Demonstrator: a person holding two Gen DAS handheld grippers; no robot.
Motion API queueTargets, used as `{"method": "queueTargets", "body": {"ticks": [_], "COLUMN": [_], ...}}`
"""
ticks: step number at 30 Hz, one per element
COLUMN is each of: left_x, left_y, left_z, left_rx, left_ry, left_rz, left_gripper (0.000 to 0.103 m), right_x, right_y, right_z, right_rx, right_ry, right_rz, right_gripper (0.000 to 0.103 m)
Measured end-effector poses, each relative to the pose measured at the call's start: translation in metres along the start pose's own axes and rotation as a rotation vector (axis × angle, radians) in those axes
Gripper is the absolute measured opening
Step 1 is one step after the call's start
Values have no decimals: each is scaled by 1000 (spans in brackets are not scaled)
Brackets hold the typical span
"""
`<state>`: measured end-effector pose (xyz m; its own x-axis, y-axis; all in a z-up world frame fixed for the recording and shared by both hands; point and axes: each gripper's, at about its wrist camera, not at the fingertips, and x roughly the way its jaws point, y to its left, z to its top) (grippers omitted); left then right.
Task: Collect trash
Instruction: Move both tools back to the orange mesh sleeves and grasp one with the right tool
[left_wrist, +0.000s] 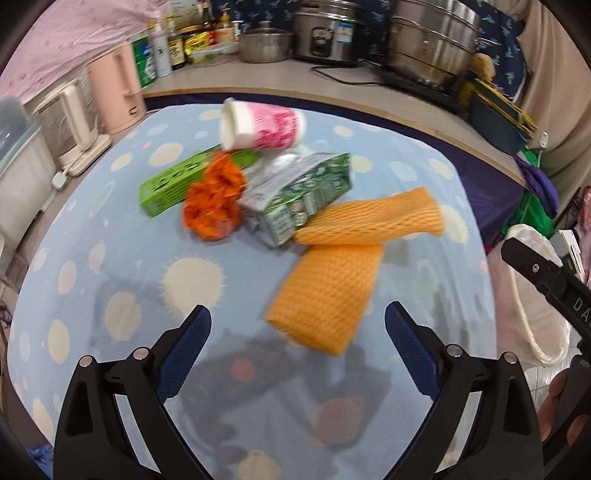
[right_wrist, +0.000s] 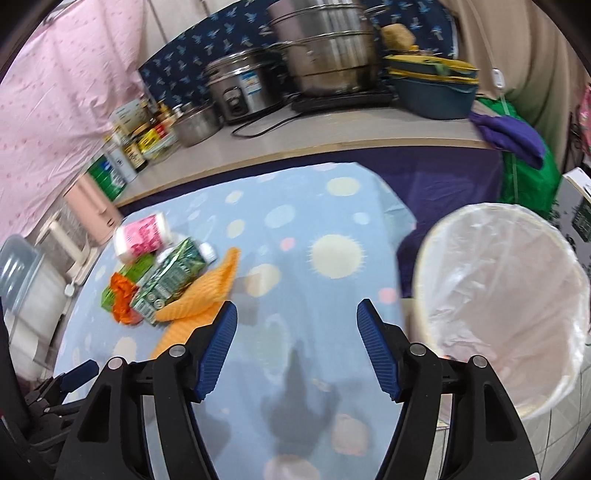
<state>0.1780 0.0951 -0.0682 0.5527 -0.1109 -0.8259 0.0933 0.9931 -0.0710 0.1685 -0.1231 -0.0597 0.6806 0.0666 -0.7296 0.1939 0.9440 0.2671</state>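
Both grippers hanging w/ jaws apart, nothing btwn: left gripper (left_wrist: 297, 322) facing trash pile (left_wrist: 280, 195) mid-table, foam net (left_wrist: 325, 295) nearest; right gripper (right_wrist: 296, 322) over tablecloth (right_wrist: 314, 206), bin (right_wrist: 509, 295) beside table, prob. floor-standing.

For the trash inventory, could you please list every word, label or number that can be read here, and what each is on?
"DA": white letters on the black gripper arm at the right edge of the left wrist view; the rest is cut off.
Green carton: print too blurred to read.
Green box: blurred.
Pink cup: pattern only, unreadable.
Bottles and jars on the counter: labels too small.
Rice cooker sticker: unreadable.
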Motion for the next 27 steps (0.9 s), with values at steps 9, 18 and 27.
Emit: {"method": "queueTargets", "body": {"ticks": [9, 18, 27], "left_x": [12, 23, 34], "left_y": [35, 39, 26], "left_z": [-6, -4, -4], "left_rx": [-66, -79, -61], "left_ry": [33, 53, 83], "left_rz": [-1, -24, -59], "left_gripper": [92, 92, 92], "right_x": [43, 83, 69], "right_y": [38, 45, 42], "right_z": [12, 14, 13], "right_rx": [-3, 38, 17], "right_ry": [68, 158, 126], "right_rz": [59, 104, 122], "right_gripper": [65, 62, 17]}}
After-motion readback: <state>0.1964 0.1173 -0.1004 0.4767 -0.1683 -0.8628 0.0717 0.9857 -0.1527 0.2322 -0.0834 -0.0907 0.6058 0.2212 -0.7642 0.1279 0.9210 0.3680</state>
